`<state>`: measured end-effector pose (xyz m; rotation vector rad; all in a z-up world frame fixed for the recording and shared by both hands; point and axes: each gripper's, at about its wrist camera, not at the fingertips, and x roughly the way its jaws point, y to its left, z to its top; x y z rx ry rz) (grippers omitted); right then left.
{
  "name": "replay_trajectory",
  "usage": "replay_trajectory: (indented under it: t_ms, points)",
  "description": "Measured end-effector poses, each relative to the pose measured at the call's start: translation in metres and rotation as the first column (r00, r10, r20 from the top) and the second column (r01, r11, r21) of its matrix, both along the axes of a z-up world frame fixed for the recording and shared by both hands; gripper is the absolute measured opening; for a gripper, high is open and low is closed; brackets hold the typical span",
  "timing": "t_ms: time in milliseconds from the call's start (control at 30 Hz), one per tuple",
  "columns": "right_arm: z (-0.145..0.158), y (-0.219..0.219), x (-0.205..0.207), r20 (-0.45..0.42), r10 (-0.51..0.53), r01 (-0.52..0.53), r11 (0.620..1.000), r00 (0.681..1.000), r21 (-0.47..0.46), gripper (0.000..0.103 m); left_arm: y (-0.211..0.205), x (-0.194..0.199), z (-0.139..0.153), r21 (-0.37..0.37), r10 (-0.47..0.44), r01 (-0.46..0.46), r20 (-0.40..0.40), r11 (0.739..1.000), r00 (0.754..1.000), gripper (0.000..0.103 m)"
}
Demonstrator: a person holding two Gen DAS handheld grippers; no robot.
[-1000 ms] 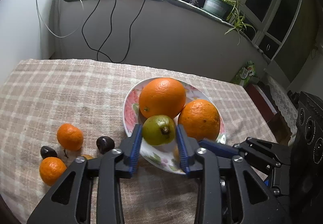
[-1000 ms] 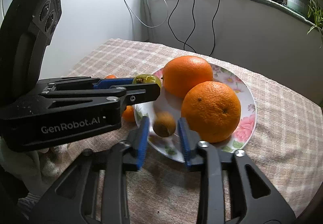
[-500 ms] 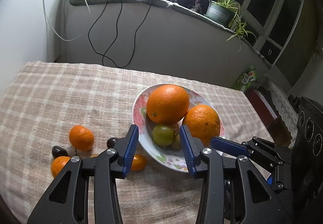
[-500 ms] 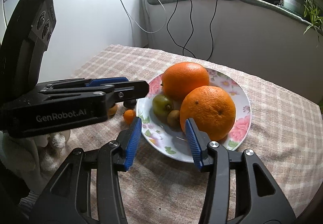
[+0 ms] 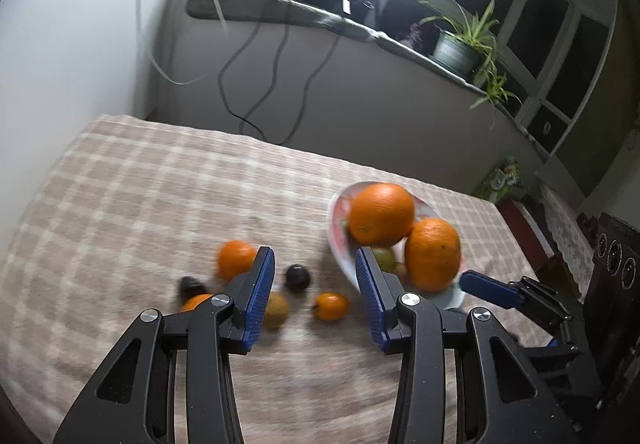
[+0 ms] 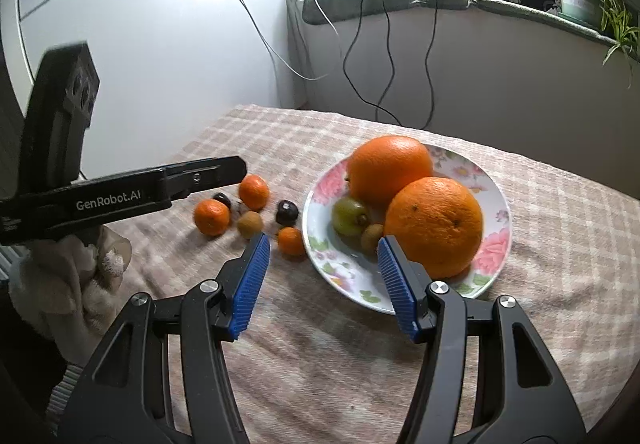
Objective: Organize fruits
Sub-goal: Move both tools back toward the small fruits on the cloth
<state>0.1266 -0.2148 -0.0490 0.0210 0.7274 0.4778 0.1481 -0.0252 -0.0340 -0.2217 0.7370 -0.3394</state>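
On the plate [image 6: 494, 240]: 2 oranges [image 6: 434, 226], a green fruit [image 6: 350, 216], a kiwi [image 6: 372, 236]. Left on the cloth at 9 o'clock: 6 small fruits [image 6: 250, 224]. Left gripper [image 5: 316, 298] and right gripper [image 6: 324, 282] both wide, empty.

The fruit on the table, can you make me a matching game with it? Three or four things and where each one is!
Things:
1. green fruit
2. dark cherry
3. potted plant
4. left gripper

Places or states:
A. up on the window ledge
B. on the flowered plate
C. open, holding nothing
D. on the checked tablecloth, beside the plate

Pairs: 1-B, 2-D, 3-A, 4-C
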Motion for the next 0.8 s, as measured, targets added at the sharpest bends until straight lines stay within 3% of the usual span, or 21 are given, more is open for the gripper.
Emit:
replay_trajectory:
  t_ms: [133, 233, 300, 533, 800]
  points:
    - [0.004, 0.008, -0.005, 0.019, 0.029, -0.029, 0.999, 0.999, 0.013, 0.061, 0.023, -0.005, -0.001, 0.014, 0.037, -0.037, 0.000, 0.999, 0.999, 0.042]
    - [0.005, 0.017, -0.008, 0.030, 0.057, -0.057, 0.998, 0.998, -0.005, 0.072, 0.040, -0.009, -0.003, 0.024, 0.070, -0.069, -0.008, 0.997, 0.998, 0.042]
    - [0.006, 0.023, -0.009, 0.031, 0.069, -0.069, 0.998, 0.997, -0.012, 0.073, 0.049, -0.012, -0.005, 0.025, 0.087, -0.086, -0.018, 0.996, 0.996, 0.042]
    - [0.002, 0.042, -0.009, 0.003, 0.113, -0.113, 0.992, 0.994, -0.055, 0.073, 0.070, -0.023, -0.012, 0.029, 0.140, -0.139, -0.050, 0.990, 0.989, 0.051]
    - [-0.006, 0.063, -0.010, -0.015, 0.168, -0.168, 0.983, 0.986, -0.078, 0.073, 0.075, -0.029, -0.020, 0.032, 0.147, -0.145, -0.077, 0.989, 0.986, 0.053]
